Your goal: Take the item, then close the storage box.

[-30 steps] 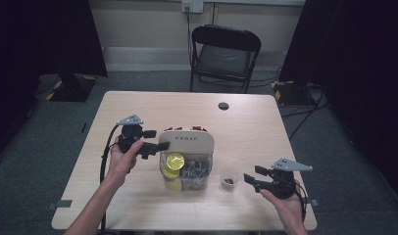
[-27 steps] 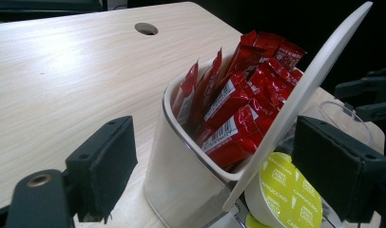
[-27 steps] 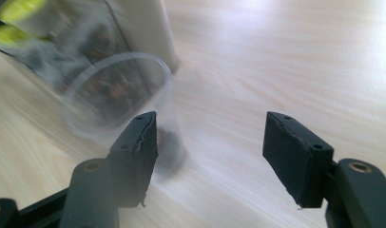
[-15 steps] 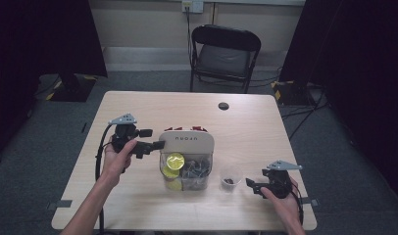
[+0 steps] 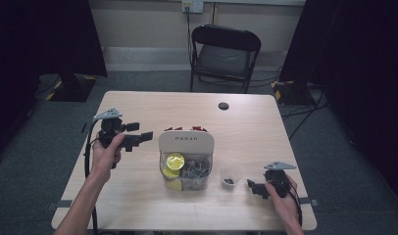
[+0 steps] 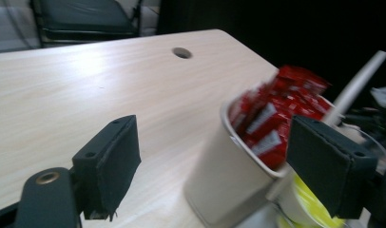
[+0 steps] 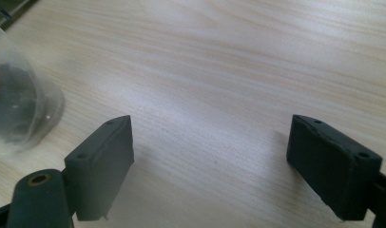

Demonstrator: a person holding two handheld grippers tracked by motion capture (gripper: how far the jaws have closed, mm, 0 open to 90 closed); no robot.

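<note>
A beige organizer tub [image 5: 186, 143] stands mid-table, with red sachets [image 5: 185, 129] at its back and yellow-lidded cups [image 5: 175, 159] and dark pieces in front. My left gripper [image 5: 140, 138] hovers just left of it. Its jaws have just been closing but still stand apart, with nothing between them. In the left gripper view [image 6: 219, 159] the tub [image 6: 215, 190] and red sachets [image 6: 272, 118] lie just beyond the jaws. A small clear cup [image 5: 230, 176] with dark contents sits right of the tub. My right gripper [image 5: 253, 186] lies low beside it, open after widening, over bare wood [image 7: 215, 156]. The cup [image 7: 20, 109] is at its left.
The wooden table [image 5: 138, 107] has a round cable hole [image 5: 223, 105] at the back. A black folding chair [image 5: 225, 54] stands behind the far edge. Cables trail from both grippers toward the person's side.
The left gripper has drawn back leftward from the tub and its jaws have narrowed. The right gripper has sunk toward the table beside the clear cup and its jaws have widened.
</note>
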